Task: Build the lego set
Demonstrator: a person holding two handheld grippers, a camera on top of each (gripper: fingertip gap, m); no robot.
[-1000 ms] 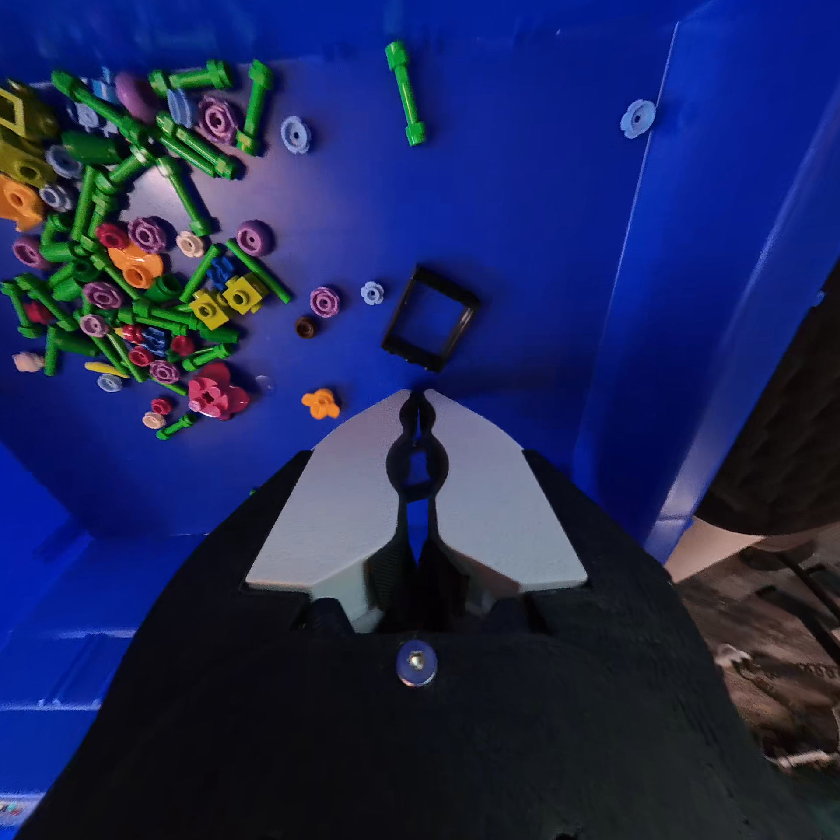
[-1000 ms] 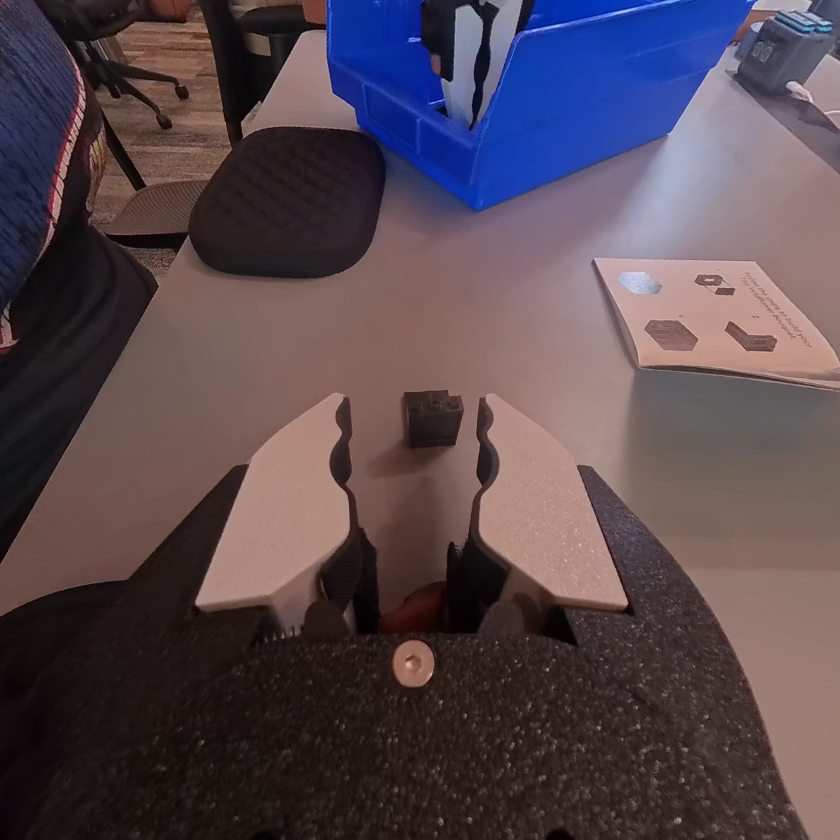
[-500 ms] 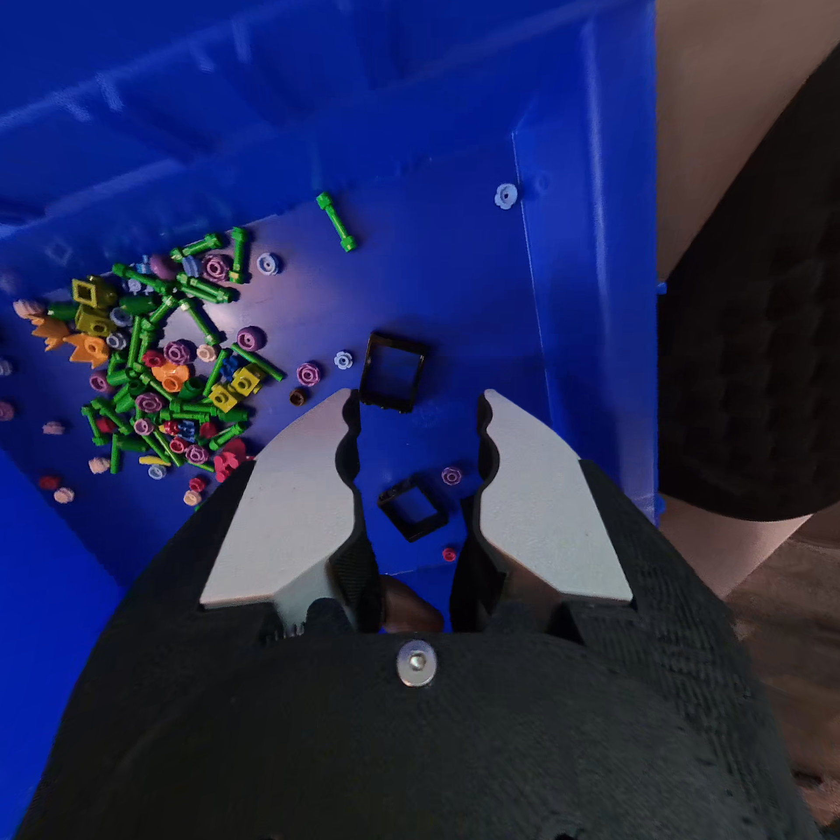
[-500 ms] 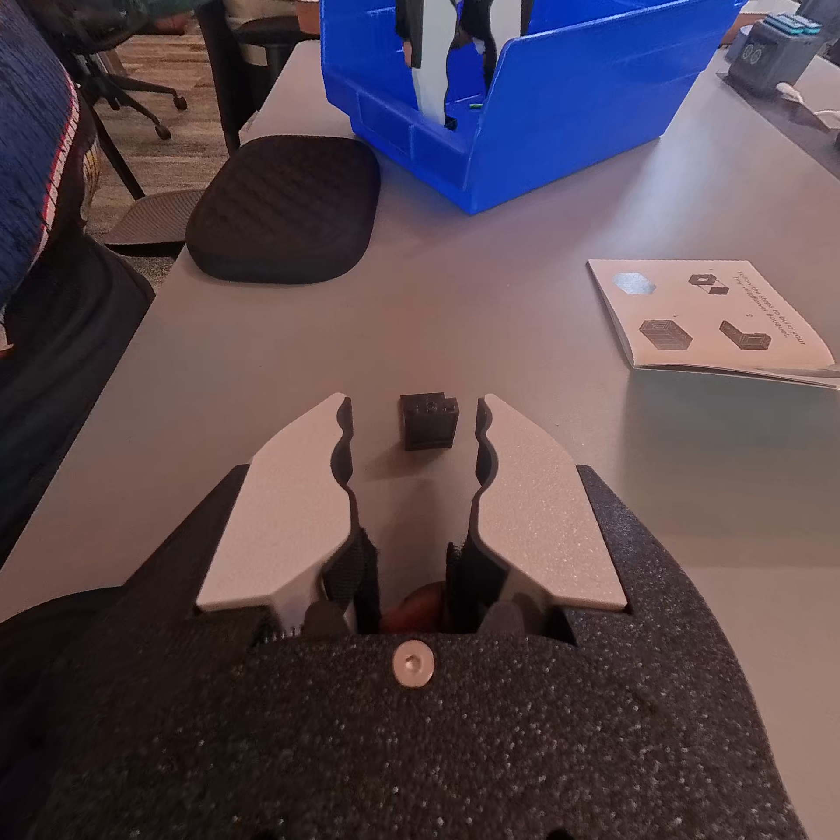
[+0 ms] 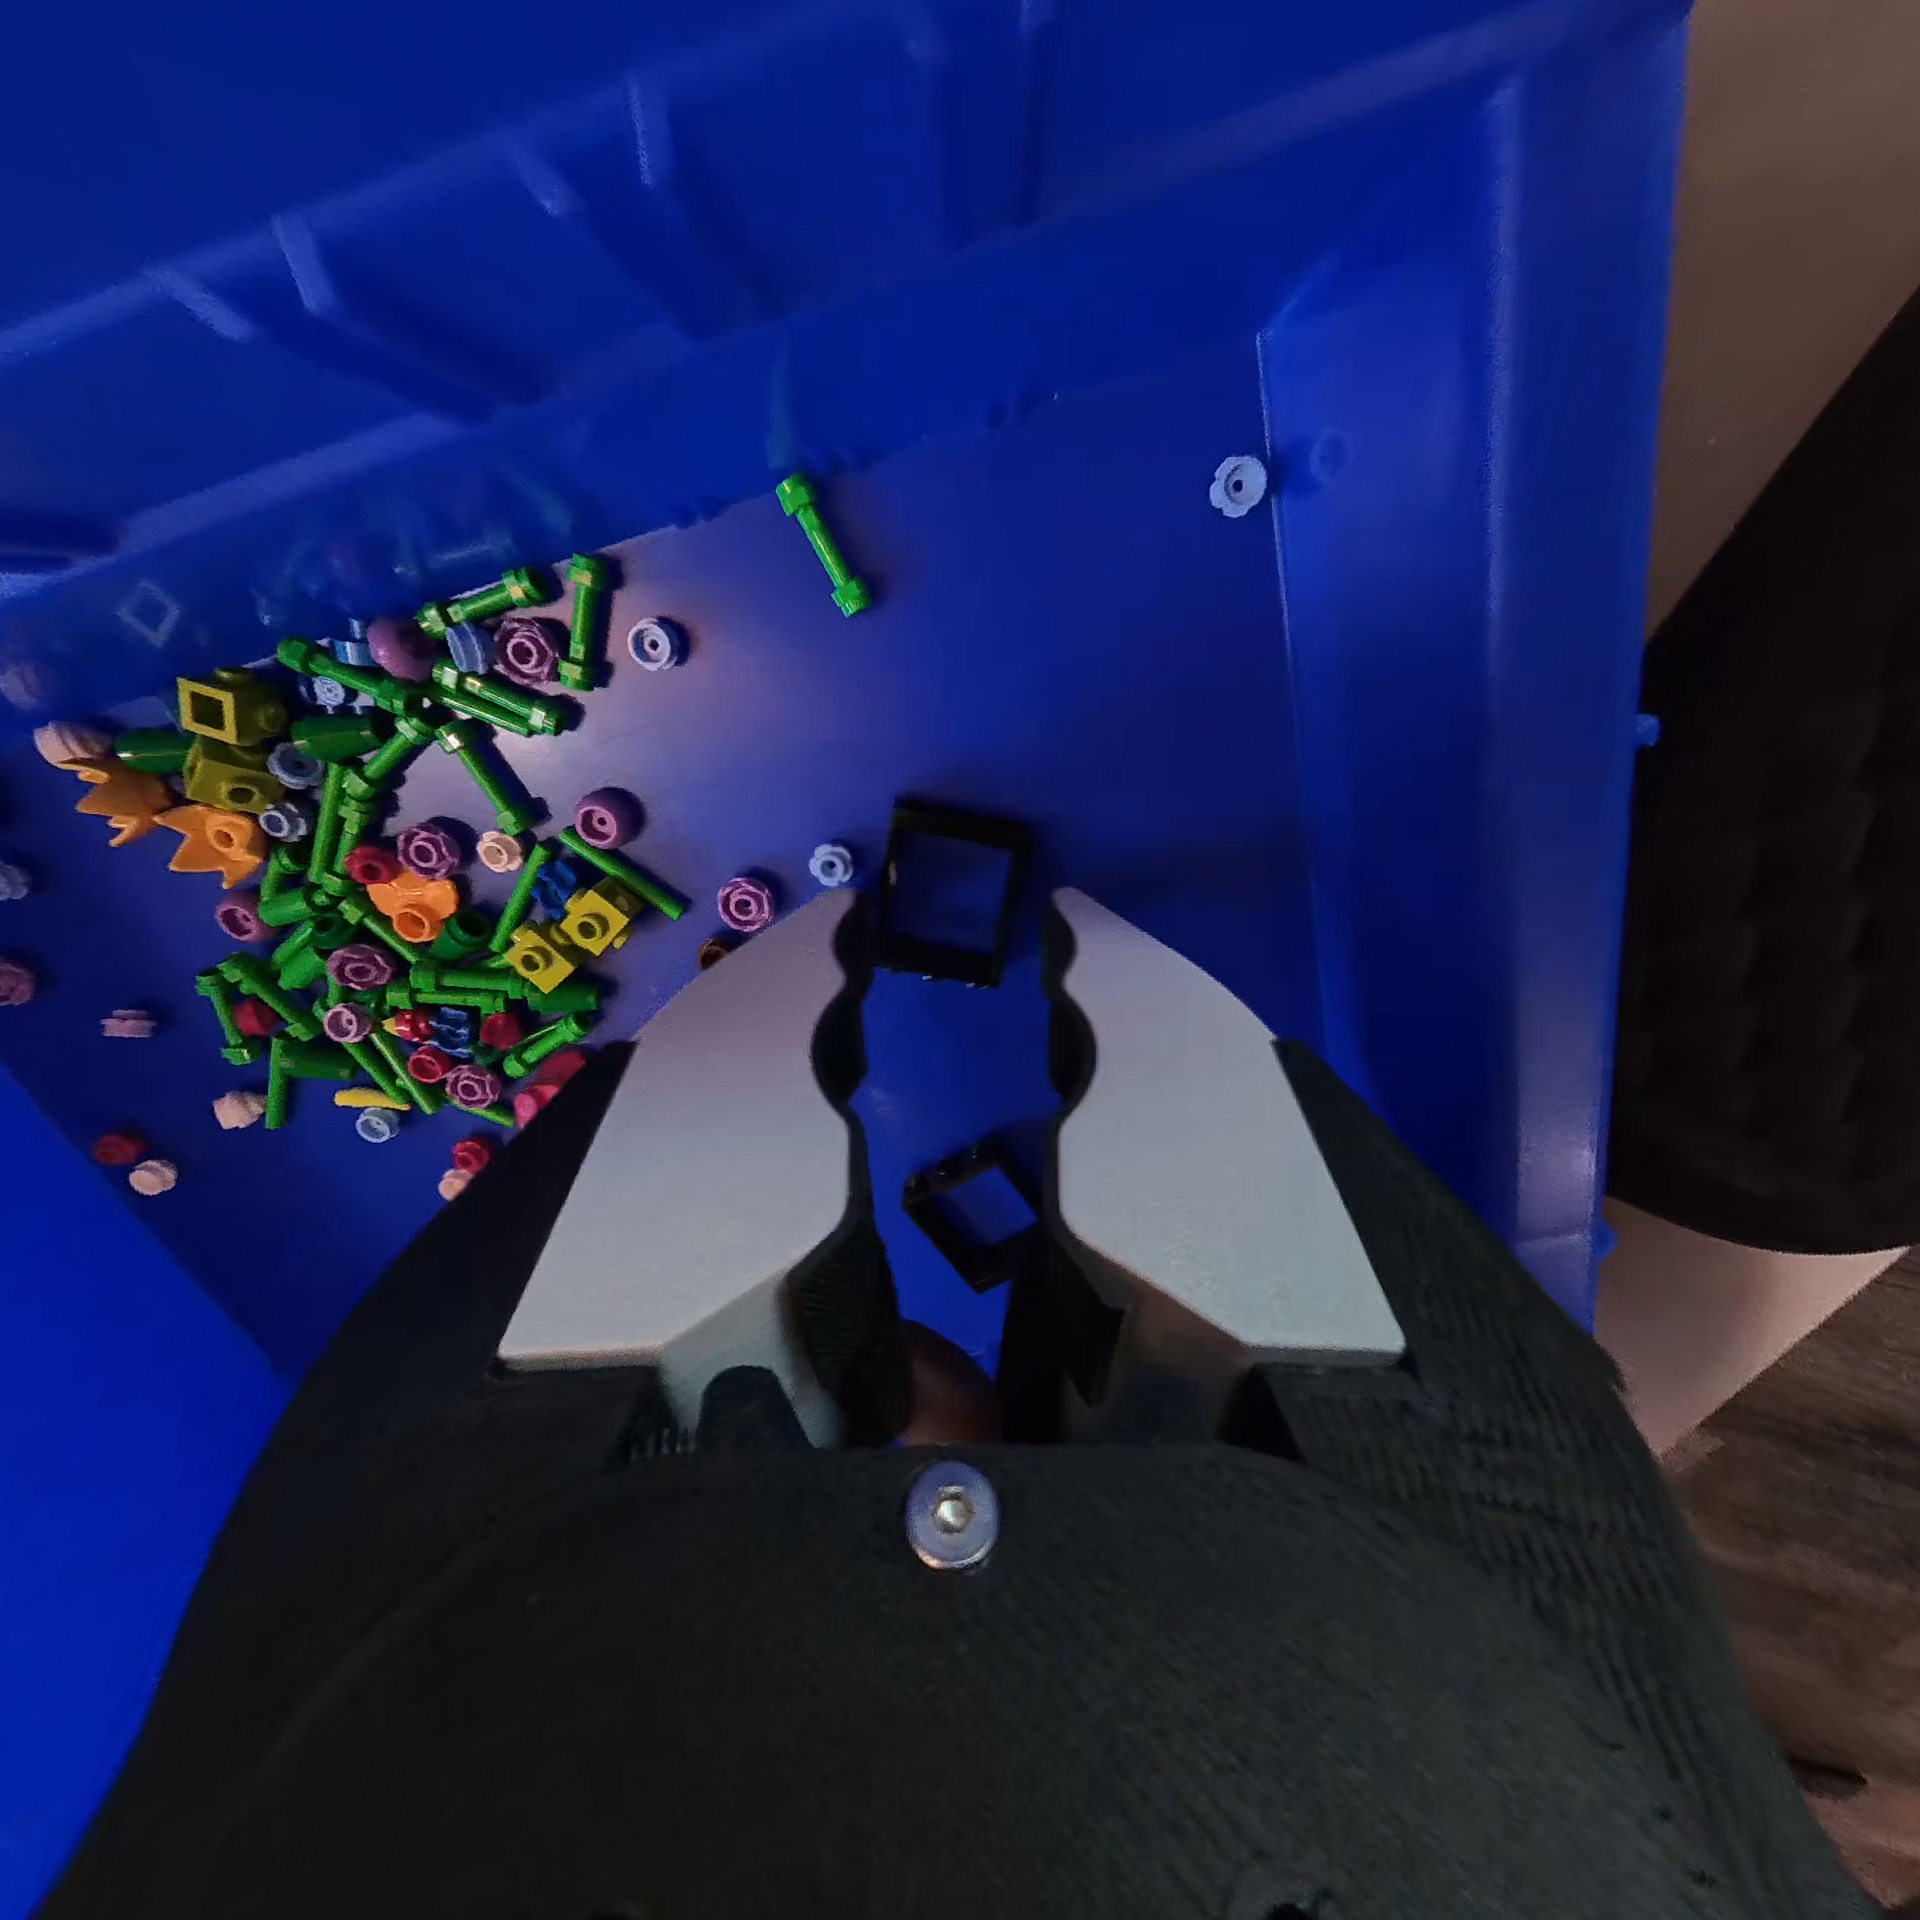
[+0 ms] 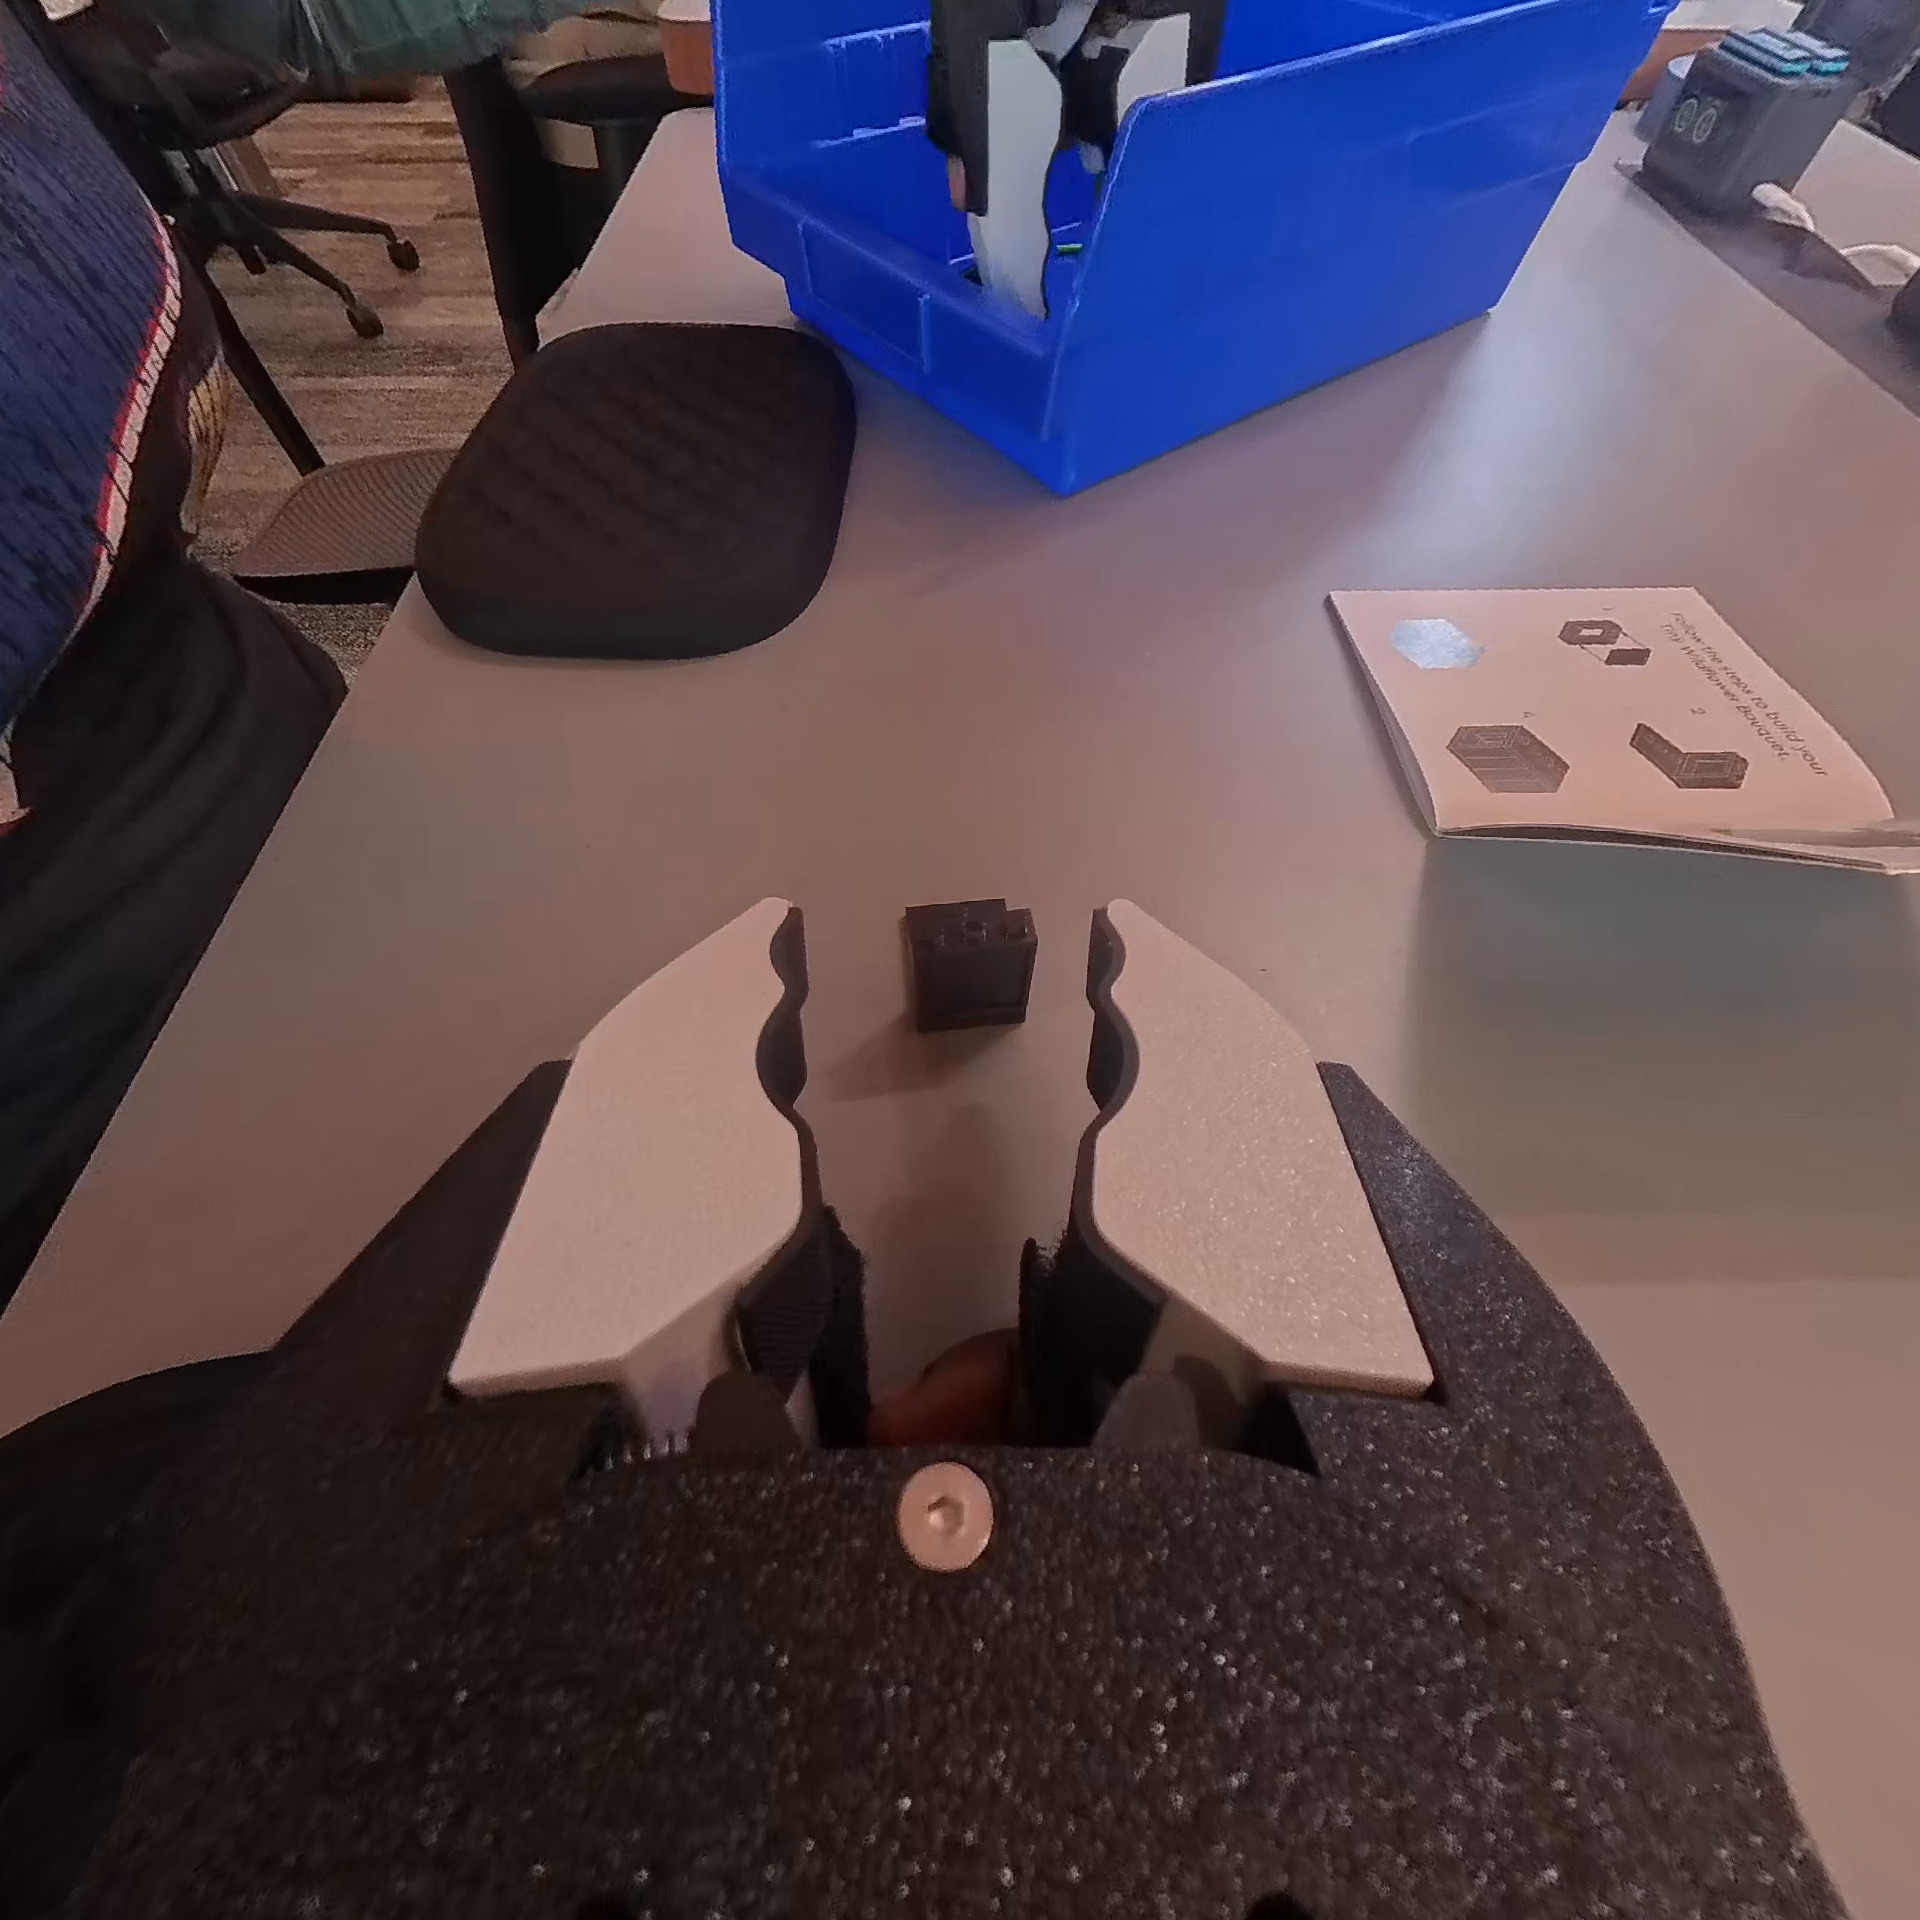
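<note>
Black frame (image 5: pixel 954 906) between left tool (image 5: pixel 948 914) tips, inside bin (image 5: pixel 1434 831).

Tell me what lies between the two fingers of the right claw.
In the right wrist view, a small black lego block stands on the grey table between the open right claw's fingertips, touching neither.

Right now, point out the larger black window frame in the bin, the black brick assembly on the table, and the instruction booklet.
larger black window frame (image 5: pixel 902 914): left wrist view, left rail.
black brick assembly (image 6: pixel 970 980): right wrist view, front face.
instruction booklet (image 6: pixel 1600 717): right wrist view, open page.
</note>
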